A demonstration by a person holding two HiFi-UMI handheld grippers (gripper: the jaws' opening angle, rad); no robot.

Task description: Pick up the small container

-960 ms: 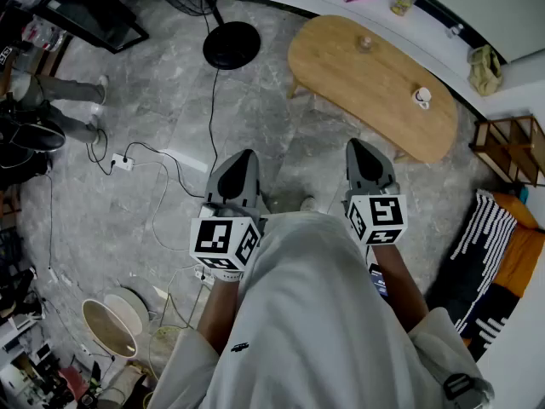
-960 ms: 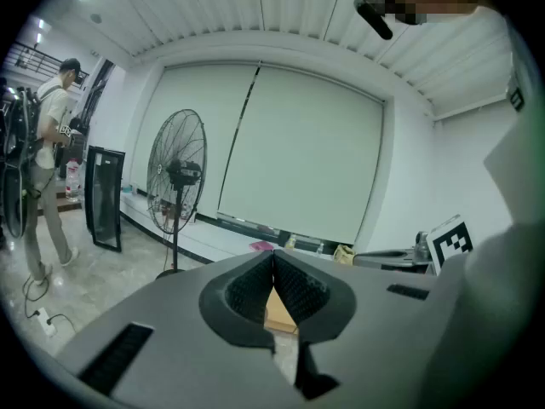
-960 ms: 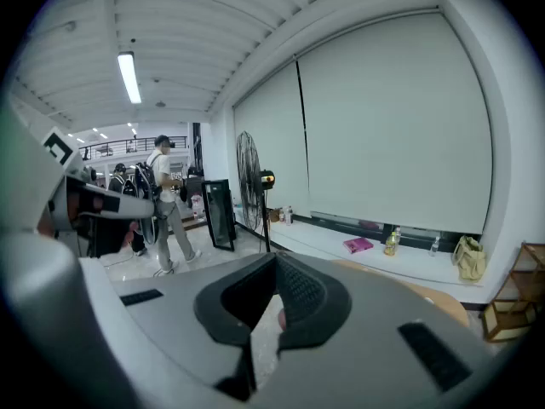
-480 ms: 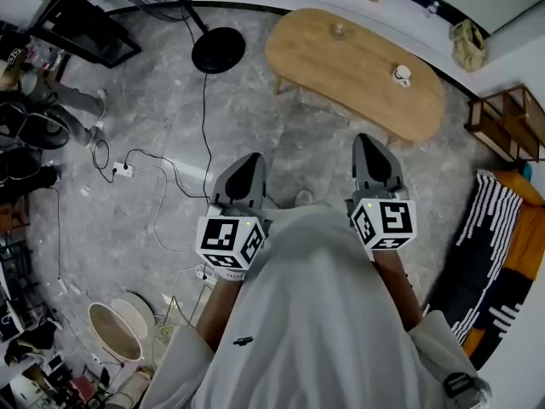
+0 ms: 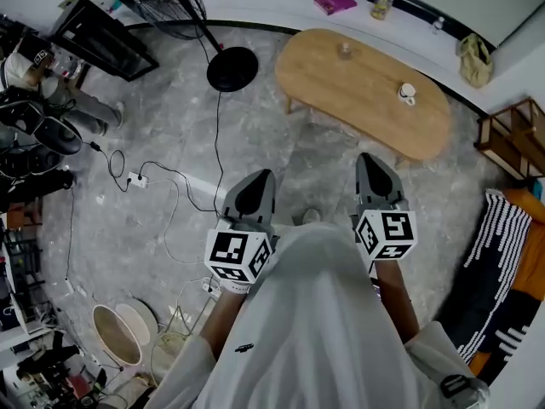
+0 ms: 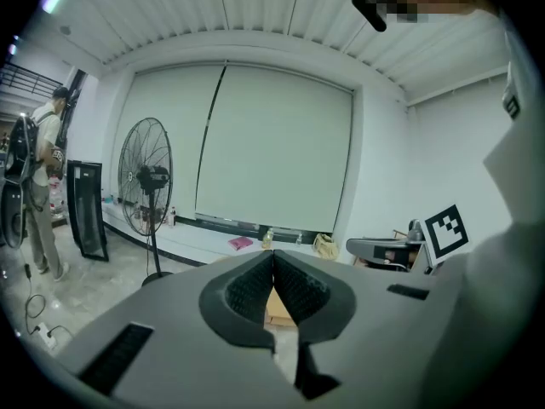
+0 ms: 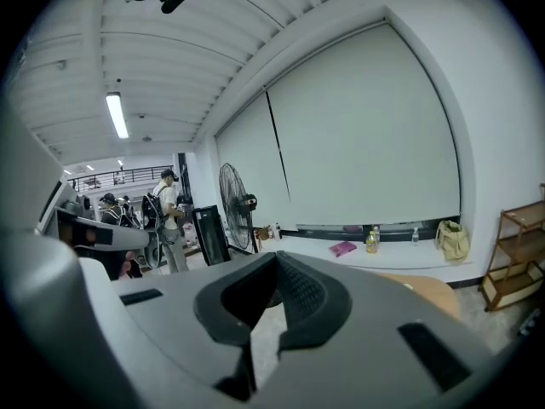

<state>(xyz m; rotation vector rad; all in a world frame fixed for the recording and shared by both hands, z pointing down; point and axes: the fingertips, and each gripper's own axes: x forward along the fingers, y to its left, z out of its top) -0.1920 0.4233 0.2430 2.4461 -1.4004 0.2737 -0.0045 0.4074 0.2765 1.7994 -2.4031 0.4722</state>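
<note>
The left tongs [image 6: 272, 258] are fully closed, the ribbed pads meeting at the tips with nothing between them. The right tongs [image 7: 274, 259] are the same, shut and empty. In the head view both are held out in front of the person's body, side by side and well apart from the task's thing.

The small container [image 5: 407, 93] is most likely the little white item standing on the oval wooden desk [image 5: 366, 109], towards its right end and near the front edge. The desk is across a stretch of grey floor [image 5: 170, 143] from the person. A second small object [image 5: 344, 49] sits further left on the same desk. It is too small to identify, so which of the two is meant is a judgement.

From its size, the white container should be light and easy to lift with one pair of tongs. It looks rigid, probably glazed or plastic, so its wall may be smooth and inclined to slip or tip if nudged. The safest hold seems to be across its body from the side, around mid-height, with the pads squarely on opposite walls. The tongs must open first, and the right pair is on the nearer side.
</note>
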